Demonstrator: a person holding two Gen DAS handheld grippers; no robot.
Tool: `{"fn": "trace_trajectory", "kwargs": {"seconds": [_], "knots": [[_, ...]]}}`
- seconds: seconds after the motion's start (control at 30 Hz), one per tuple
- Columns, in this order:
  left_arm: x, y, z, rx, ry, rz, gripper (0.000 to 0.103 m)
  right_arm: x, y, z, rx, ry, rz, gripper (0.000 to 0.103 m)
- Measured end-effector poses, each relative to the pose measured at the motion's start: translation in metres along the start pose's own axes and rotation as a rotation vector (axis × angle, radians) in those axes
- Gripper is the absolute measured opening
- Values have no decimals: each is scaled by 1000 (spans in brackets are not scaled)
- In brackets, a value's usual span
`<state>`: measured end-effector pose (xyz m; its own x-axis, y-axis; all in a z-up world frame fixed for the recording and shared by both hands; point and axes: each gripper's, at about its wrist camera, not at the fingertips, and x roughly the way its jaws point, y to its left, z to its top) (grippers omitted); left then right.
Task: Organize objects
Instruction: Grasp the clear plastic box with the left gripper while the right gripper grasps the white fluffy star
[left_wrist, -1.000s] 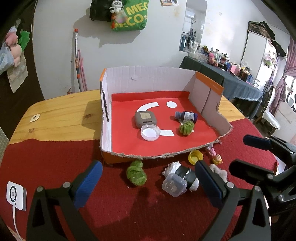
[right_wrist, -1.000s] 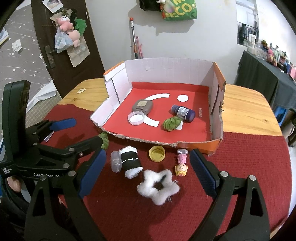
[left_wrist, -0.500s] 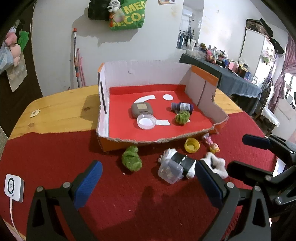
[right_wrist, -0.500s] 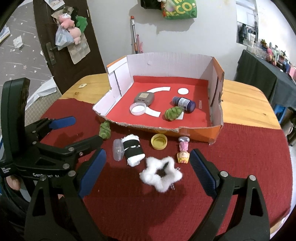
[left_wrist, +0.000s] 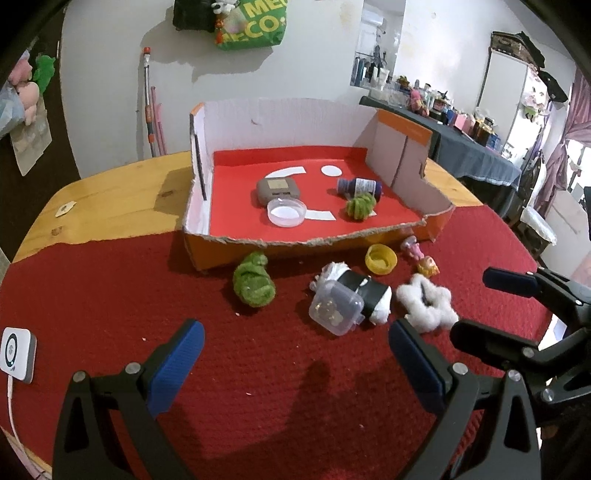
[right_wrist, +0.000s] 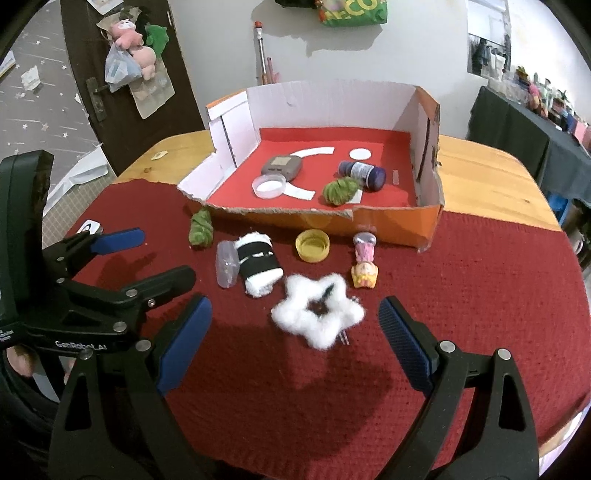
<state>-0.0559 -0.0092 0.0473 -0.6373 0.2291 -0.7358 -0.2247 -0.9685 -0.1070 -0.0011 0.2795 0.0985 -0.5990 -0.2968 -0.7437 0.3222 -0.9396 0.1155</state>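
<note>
A cardboard box (left_wrist: 408, 147) (right_wrist: 395, 223) with a red floor holds a grey device (left_wrist: 277, 189), a white lid (left_wrist: 286, 211), a blue bottle (left_wrist: 360, 185) and a green yarn ball (left_wrist: 359, 206). On the red cloth in front lie a green yarn ball (left_wrist: 254, 285) (right_wrist: 200, 229), a clear container (left_wrist: 335, 308) against a black-and-white roll (right_wrist: 258, 264), a yellow cap (left_wrist: 380, 259) (right_wrist: 312, 245), a small doll (right_wrist: 364, 260) and a white fluffy star (right_wrist: 318, 314) (left_wrist: 428, 302). My left gripper (left_wrist: 291, 354) is open and empty, short of the container. My right gripper (right_wrist: 295, 328) is open and empty, around the star's near side.
A white charger (left_wrist: 16, 354) lies at the cloth's left edge. The wooden table top (left_wrist: 110, 199) shows behind the cloth. A white wall with a hanging green bag (left_wrist: 251, 22) stands behind; a cluttered dark table (left_wrist: 461, 147) is at far right.
Both grippers have drawn back and lower from the box, so the objects sit farther ahead. Both stay open; no object has moved.
</note>
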Motion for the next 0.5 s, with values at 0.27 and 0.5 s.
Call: {"fn": "trace_trajectory", "kwargs": {"seconds": [0.27,0.5], "knots": [[10,-3,-7,9,21,-9,101,10,-4,-8,-6,21,-28,92],[23,-6,-9,19,49,-28,95,23,-9,-13,-7,45,-47,86]]}}
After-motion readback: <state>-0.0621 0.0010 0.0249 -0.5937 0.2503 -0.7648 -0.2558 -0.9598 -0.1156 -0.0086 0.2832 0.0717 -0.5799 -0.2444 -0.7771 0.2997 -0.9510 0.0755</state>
